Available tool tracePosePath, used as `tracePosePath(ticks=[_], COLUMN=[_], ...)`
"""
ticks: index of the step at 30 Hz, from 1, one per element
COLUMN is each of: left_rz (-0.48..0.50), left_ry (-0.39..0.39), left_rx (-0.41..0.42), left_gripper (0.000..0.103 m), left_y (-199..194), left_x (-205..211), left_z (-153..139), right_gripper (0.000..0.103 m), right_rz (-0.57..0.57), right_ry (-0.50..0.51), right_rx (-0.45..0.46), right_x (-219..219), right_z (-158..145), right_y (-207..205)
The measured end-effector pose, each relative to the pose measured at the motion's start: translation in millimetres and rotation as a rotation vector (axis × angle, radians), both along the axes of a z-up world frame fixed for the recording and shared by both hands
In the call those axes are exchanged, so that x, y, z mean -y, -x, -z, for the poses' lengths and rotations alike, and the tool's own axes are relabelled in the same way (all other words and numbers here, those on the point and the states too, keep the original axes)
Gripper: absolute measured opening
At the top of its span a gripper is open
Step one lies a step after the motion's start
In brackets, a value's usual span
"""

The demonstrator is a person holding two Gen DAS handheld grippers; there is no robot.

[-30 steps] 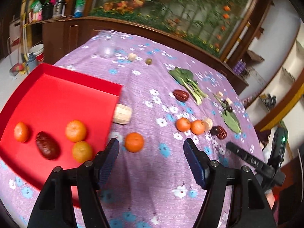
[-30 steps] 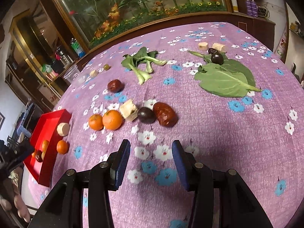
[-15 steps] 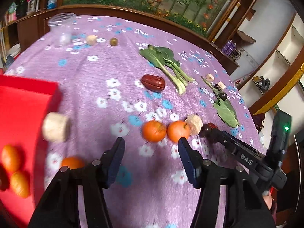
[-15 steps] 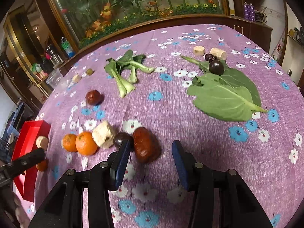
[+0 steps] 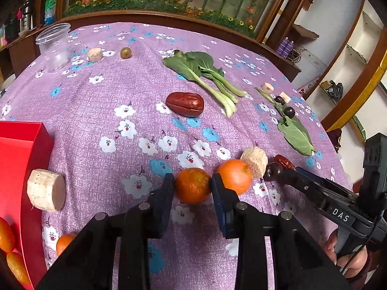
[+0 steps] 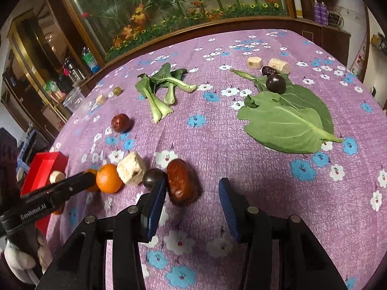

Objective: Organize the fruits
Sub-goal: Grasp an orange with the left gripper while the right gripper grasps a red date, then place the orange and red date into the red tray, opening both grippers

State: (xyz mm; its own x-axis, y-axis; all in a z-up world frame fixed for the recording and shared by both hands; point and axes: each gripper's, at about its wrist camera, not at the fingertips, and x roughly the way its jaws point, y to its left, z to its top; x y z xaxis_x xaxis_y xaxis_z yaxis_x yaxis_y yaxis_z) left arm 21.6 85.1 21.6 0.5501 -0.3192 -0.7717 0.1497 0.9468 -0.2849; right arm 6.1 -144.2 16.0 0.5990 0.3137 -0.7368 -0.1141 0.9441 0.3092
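- The left gripper sits low on the worktop, fingers closed in on either side of an orange; both pads look to be touching the peel, so it reads as clamped on the fruit, which rests on the cloth, not lifted.
- Just right of it lies a second orange, touching a pale cut chunk, with a small dark plum beyond.
- The red tray waits at the left edge with oranges already inside, so that is the likely drop spot; a loose orange and a pale round slice lie by its wall.
- The right gripper is spread wide, holding nothing, its left finger beside a big red date, apparently lined up to straddle it.
- Further out, another date, bok choy and a broad green leaf lie well apart; the greens are probably not bound for the tray.
- Risk: the row is tightly packed, so a lift may nudge the neighbours.
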Motion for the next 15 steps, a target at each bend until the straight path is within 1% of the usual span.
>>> tracePosePath(ticks=[4,6,8,9,10,11,13,15], left_rz=[0.008,-0.003,-0.005,-0.004,0.001,0.012,0.006,-0.003], left_ry=[-0.004,-0.014,-0.012,-0.016,-0.023,-0.018,-0.039,-0.026], left_rx=[0.001,0.01,0.011,0.013,0.012,0.007,0.017,0.026], left_gripper=[0.031,0.036,0.036,0.036,0.033,0.029,0.029,0.029], left_y=[-5,-6,-7,-7,-6,-5,-2,3], left_x=[5,8,9,10,11,13,15,13], left_z=[2,4,6,7,7,6,4,2], right_gripper=[0.049,0.049,0.049,0.04,0.029,0.028,0.028,0.028], right_rz=[0.004,0.007,0.004,0.0,-0.014,-0.03,-0.029,-0.029], right_ry=[0.013,0.005,0.004,0.003,-0.01,-0.026,-0.008,-0.02], right_rx=[0.01,0.014,0.016,0.016,0.014,0.011,0.016,0.016], right_x=[-2,-2,-2,-2,-3,-3,-6,-4], right_z=[0,1,1,1,1,0,-1,-1], right_y=[-4,-8,-8,-8,-7,-7,-5,-4])
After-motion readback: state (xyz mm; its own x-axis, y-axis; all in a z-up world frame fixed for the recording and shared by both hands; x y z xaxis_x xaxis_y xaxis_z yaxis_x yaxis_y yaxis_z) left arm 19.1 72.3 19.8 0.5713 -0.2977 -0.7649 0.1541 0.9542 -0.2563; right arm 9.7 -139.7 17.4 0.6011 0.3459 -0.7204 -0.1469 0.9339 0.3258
